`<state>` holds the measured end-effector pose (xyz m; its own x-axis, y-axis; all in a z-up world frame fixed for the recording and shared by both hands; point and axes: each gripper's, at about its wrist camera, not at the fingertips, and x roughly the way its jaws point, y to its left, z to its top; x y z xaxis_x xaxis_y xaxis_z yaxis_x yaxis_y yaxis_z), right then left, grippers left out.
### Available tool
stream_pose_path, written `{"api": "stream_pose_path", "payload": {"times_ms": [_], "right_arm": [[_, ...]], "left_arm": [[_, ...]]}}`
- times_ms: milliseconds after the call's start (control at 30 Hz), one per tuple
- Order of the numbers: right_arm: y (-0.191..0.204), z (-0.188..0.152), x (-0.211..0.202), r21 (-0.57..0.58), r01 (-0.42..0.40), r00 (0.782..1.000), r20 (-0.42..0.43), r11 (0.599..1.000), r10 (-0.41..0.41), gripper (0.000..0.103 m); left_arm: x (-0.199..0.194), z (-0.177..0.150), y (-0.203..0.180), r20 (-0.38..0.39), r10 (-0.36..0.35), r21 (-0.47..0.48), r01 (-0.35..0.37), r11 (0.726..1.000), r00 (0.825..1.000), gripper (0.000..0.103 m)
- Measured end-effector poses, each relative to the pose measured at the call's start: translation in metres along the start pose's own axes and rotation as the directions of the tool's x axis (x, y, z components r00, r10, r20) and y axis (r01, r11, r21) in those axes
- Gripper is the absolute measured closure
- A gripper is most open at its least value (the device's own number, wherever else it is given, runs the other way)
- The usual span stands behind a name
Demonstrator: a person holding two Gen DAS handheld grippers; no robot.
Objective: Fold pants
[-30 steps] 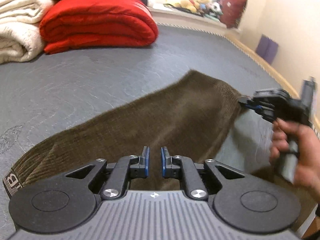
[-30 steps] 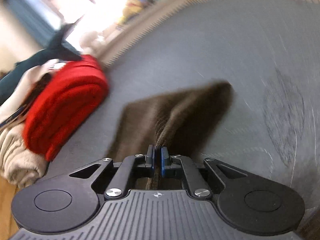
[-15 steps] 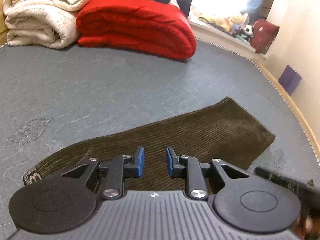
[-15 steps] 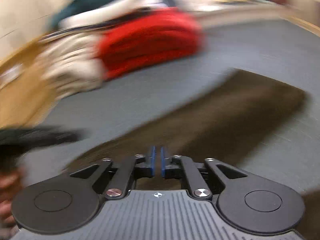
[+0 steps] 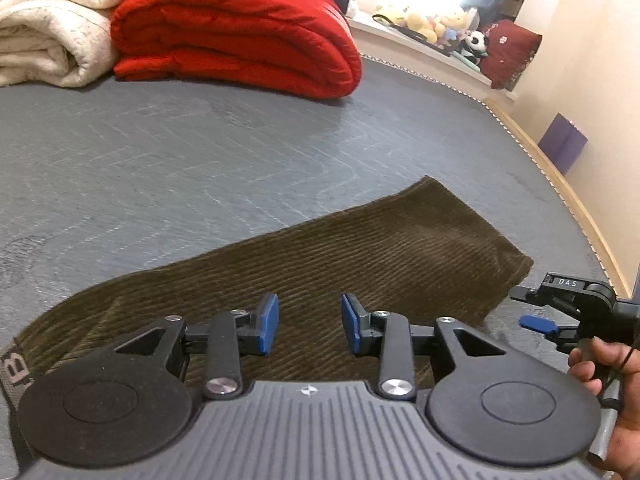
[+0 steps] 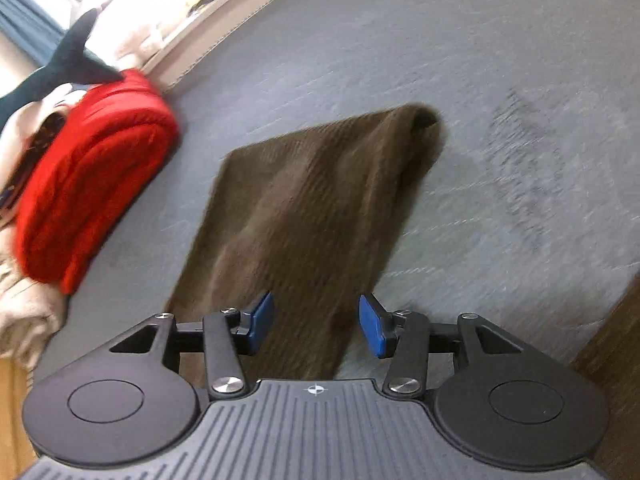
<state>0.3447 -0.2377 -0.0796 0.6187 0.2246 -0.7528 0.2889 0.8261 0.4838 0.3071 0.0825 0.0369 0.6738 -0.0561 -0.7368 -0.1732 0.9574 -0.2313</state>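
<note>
Brown corduroy pants point(image 5: 320, 256) lying flat, folded lengthwise, near the mattress's point(image 5: 200, 152) front edge; left tool point(image 5: 308, 326) and right tool point(image 6: 316, 322) both opening, clamping nothing; best lifted clear without snagging, then regripped squarely at the hem for the crosswise fold

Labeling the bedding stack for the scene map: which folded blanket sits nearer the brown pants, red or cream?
The red folded blanket. It lies on the grey mattress between the cream blanket and the brown corduroy pants; the cream one sits beyond it, at the far left.
</note>
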Motion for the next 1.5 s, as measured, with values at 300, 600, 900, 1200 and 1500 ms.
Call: {"api": "stream_pose_path", "payload": {"times_ms": [300, 600, 900, 1200, 1500], "right_arm": [[0.003, 0.002, 0.001, 0.02, -0.077, 0.996, -0.039, 0.997, 0.078, 0.053], [0.062, -0.03, -0.017, -0.236, -0.217, 0.976, -0.033, 0.947, 0.216, 0.103], [0.033, -0.01, -0.017, -0.051, -0.091, 0.992, 0.08, 0.995, 0.095, 0.085], [-0.026, 0.015, 0.025, 0.209, -0.144, 0.99, 0.027, 0.967, 0.141, 0.062], [-0.039, 0.016, 0.059, 0.179, -0.048, 0.998, 0.035, 0.983, 0.043, 0.074]], "left_arm": [[0.004, 0.002, -0.011, -0.004, -0.026, 0.013, 0.026, 1.0, 1.0, 0.062], [0.002, 0.003, -0.005, 0.0, -0.015, 0.003, 0.015, 1.0, 1.0, 0.062], [0.001, 0.004, 0.002, -0.003, -0.012, -0.029, 0.012, 1.0, 1.0, 0.062], [0.003, 0.005, 0.004, -0.01, -0.02, -0.049, 0.019, 0.999, 1.0, 0.061], [0.001, 0.008, 0.01, -0.015, -0.032, -0.048, 0.031, 0.998, 0.999, 0.061]]}}
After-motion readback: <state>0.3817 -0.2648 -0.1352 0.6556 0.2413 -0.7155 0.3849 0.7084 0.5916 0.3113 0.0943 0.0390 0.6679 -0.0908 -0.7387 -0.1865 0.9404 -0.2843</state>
